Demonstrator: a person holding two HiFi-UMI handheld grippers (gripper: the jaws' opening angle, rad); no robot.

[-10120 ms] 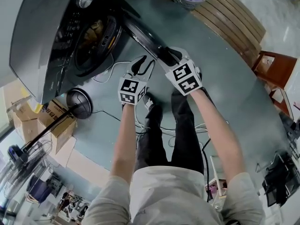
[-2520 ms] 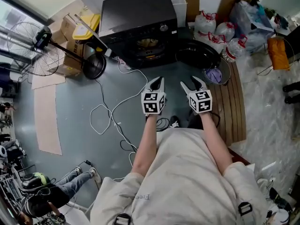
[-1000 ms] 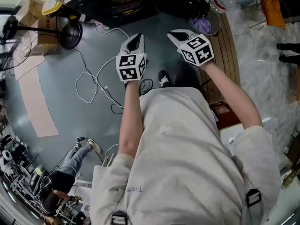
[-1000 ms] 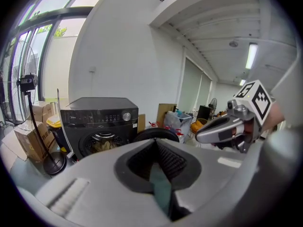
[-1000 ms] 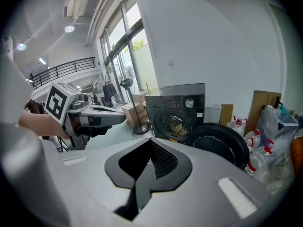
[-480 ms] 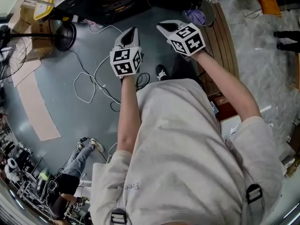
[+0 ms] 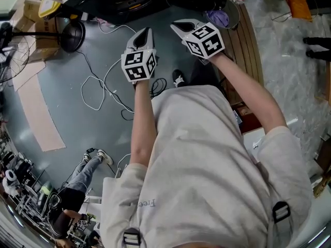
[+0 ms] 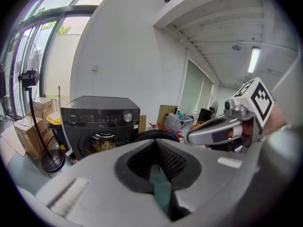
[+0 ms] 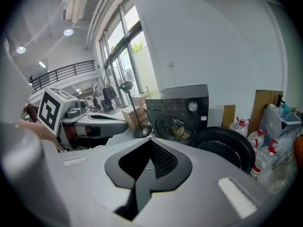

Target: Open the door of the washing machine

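Black washing machine: front-loader standing against the white wall at the far edge of the grey floor; round drum mouth exposed, pale laundry lying inside.
Door: dark and round, swung wide open on the machine's right side, clear of the drum mouth; neither claw touches it.
Left gripper: jaws pressed together, nothing between the pads; held in the air ahead of the person's chest, nose aimed toward the machine, well apart from it.
Right gripper: jaws closed tight and empty; carried beside the left gripper, on the door's side, well apart from the door.
Pedestal fan: stands left of the machine, round dark base on the floor.
Cardboard boxes: stacked left of the machine, behind the fan pole.
White cable: loose loops on the floor between the machine and the person.
Basket: just right of the open door, holding a purple cloth.
Water bottles: clear with red caps, grouped near the wall to the right of the door.
Wooden slat platform: runs along the person's right side, with the basket at its far end.
Shirt: light grey, short-sleeved; forearms bare.
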